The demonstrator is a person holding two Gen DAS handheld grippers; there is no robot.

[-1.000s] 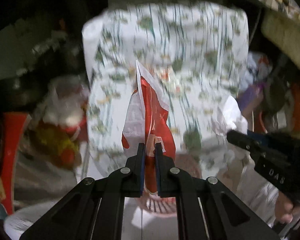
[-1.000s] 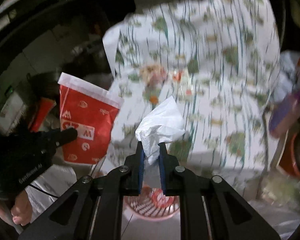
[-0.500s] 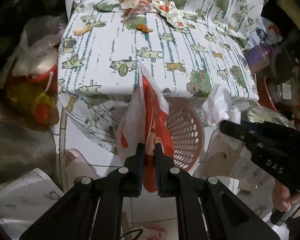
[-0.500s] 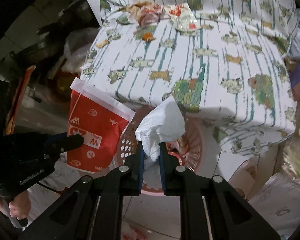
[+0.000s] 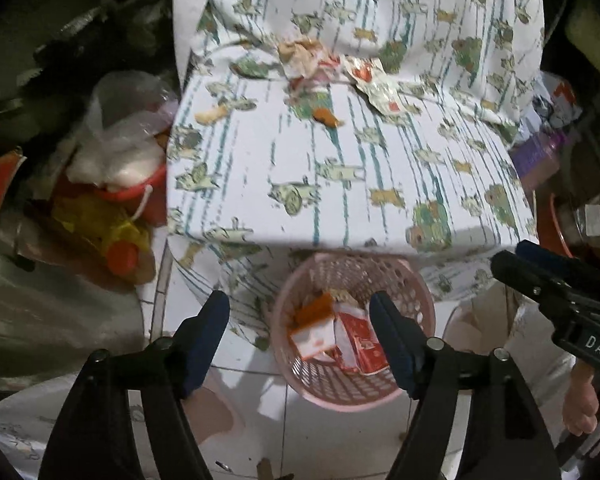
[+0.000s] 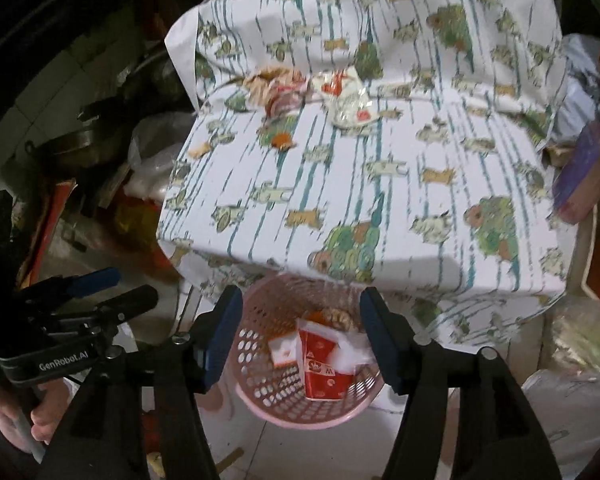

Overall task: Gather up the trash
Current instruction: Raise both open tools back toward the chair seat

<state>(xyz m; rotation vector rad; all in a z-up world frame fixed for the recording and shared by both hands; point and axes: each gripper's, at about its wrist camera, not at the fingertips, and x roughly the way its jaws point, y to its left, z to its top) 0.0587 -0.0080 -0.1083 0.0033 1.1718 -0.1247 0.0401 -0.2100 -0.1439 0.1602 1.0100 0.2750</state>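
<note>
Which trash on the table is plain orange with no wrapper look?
The small orange scrap, lying alone nearer the table's front than the crumpled wrappers. Those are pale, crinkled and red-printed.

Tablecloth [image 5: 340, 184]: white with teal stripes and small animal prints, draped over the table and hanging down its near side.
Red bucket [image 5: 140, 196]: left of the table, holding a clear plastic bag [image 5: 120, 136] of white stuff.
Yellow bag [image 5: 100, 220]: crumpled just in front of the bucket.
Purple container [image 6: 588, 168]: off the table's right edge.
Floor [image 5: 332, 432]: pale tiles, nearest the camera.
</note>
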